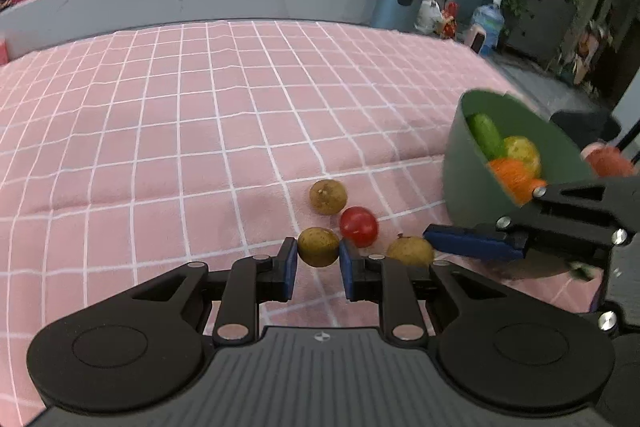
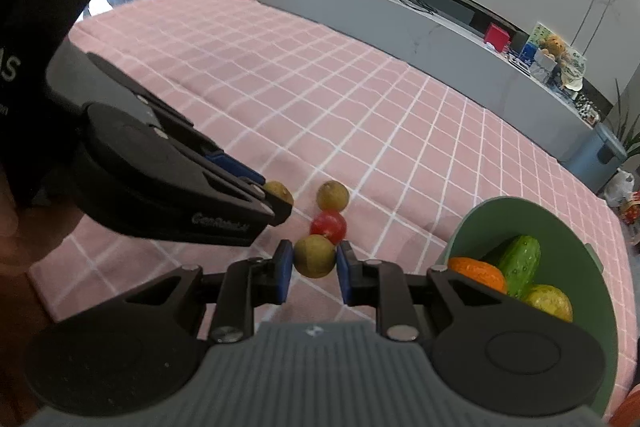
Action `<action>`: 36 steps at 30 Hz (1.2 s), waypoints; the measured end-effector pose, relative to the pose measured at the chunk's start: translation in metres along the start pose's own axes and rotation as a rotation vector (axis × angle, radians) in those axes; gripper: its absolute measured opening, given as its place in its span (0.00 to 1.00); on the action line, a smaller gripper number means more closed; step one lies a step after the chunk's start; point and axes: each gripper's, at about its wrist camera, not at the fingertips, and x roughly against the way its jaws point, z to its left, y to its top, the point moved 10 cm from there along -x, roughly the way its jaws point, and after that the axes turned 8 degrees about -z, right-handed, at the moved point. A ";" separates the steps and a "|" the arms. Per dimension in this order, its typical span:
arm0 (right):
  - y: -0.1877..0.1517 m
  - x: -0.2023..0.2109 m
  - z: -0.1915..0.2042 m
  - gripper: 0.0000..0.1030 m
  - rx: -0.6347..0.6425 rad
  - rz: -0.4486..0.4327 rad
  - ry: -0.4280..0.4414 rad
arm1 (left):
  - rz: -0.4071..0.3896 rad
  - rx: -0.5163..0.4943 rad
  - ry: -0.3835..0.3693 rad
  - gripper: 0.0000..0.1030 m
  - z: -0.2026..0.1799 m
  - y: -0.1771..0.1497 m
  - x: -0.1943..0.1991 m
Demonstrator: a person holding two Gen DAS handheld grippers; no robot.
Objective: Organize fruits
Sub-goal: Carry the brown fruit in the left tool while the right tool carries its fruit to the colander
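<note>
Pink checked cloth [image 1: 200,131] carries small round brown fruits. Left gripper [image 1: 318,261] clamps one brown fruit [image 1: 318,247]; right gripper [image 2: 314,267] clamps another brown fruit [image 2: 315,256]. Likely light, thin-shelled; squeeze gently across the middle.

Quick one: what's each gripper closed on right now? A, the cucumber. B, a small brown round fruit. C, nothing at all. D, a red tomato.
B: the left gripper pinches one brown fruit, the right gripper another brown fruit.
</note>
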 end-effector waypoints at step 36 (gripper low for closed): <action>-0.041 0.110 -0.132 0.19 -0.189 0.024 -0.035 | 0.052 -0.112 -0.176 0.24 -0.157 0.027 0.011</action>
